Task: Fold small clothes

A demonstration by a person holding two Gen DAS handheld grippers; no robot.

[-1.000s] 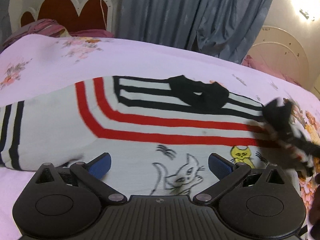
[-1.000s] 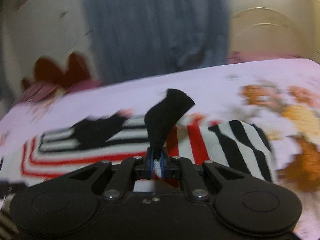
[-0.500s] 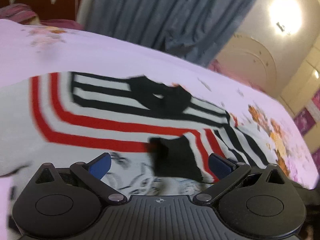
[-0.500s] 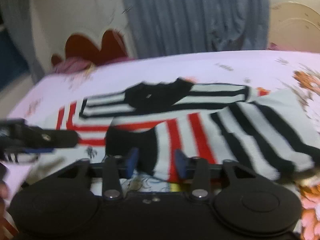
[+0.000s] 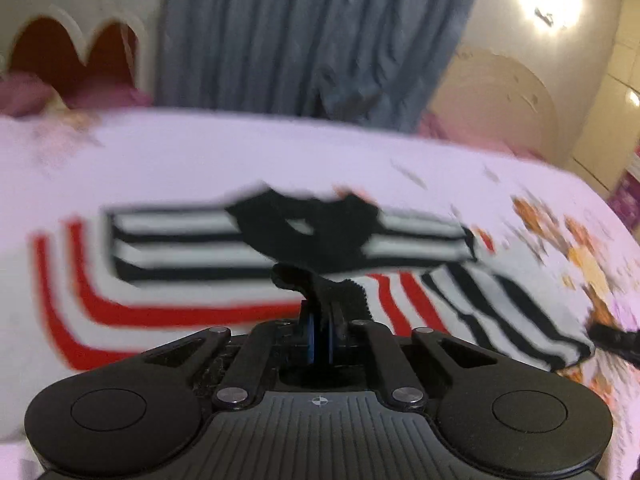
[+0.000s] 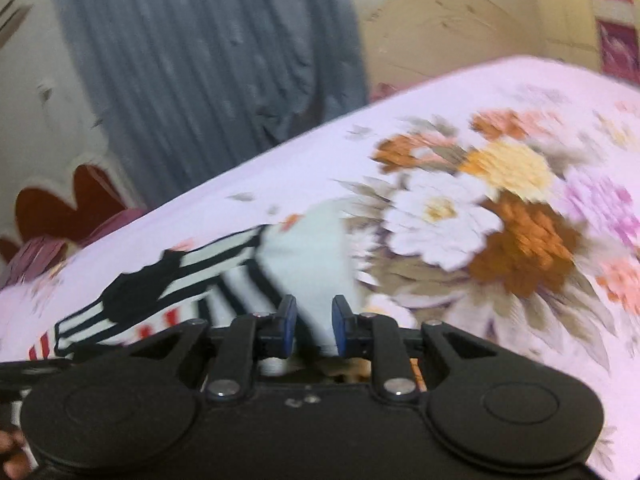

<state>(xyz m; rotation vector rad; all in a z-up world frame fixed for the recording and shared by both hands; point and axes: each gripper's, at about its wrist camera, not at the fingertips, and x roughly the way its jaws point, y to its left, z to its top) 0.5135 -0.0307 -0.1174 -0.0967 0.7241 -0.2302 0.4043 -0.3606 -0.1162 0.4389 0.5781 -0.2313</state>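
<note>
Left claw (image 5: 320, 338) is clenched on a black cuff (image 5: 320, 284) of the small sweater (image 5: 180, 276), its blue pads pressed together with the dark knit bunched just ahead of them. Beyond that claw the sweater lies spread on the bed (image 5: 240, 156): red stripes curve off to the left, black-and-white bands run across farther ahead, and the black collar (image 5: 304, 228) sits in front of the claw, a little higher in the view. To the right, a striped sleeve (image 5: 500, 312) trails toward the floral print.

Right claw (image 6: 314, 326) is released, its blue pads (image 6: 287, 326) parted with pale sweater fabric showing between and ahead of them; the frame is blurred, so whether the pads touch the cloth is hard to say. Left of this claw the striped bands and black collar stretch away, and to its right the bedsheet's large flowers (image 6: 460, 216) fill the view. Behind the bed hangs a grey-blue curtain (image 5: 312, 40), with a scalloped headboard (image 5: 76, 52) far off to the left.
</note>
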